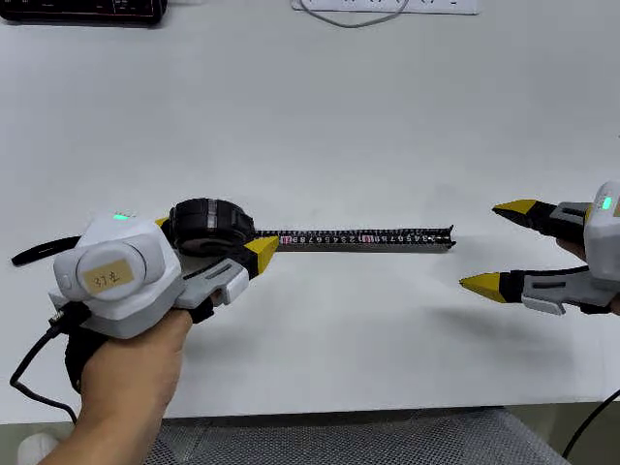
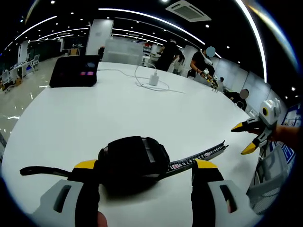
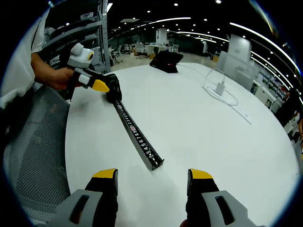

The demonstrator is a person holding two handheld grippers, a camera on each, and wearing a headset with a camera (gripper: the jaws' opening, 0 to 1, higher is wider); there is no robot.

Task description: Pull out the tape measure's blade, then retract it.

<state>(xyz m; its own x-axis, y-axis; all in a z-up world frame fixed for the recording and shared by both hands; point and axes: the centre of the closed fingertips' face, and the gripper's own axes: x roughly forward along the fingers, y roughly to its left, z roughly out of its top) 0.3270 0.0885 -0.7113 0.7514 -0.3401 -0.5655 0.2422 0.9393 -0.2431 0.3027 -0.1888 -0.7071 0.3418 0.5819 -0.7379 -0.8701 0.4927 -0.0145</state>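
Observation:
The black tape measure case [image 1: 208, 228] [image 2: 134, 158] lies on the white table, its wrist strap [image 1: 44, 250] trailing left. The blade [image 1: 363, 237] [image 3: 137, 137] is out to the right, flat on the table, and ends in a hook [image 1: 450, 236] [image 3: 156, 164]. My left gripper [image 1: 211, 237] [image 2: 145, 165] is open and straddles the case. Its left jaw is against the case and a small gap shows at the other jaw. My right gripper [image 1: 496, 245] [image 3: 152, 175] stands open a little past the hook, holding nothing.
A black device [image 1: 82, 10] [image 3: 165, 60] and a white power strip [image 1: 387, 5] with a charger and cable [image 2: 154, 79] sit at the table's far side. The front table edge [image 1: 339, 415] runs just below the hands, with a mesh seat [image 1: 339, 441] beneath. People stand in the background.

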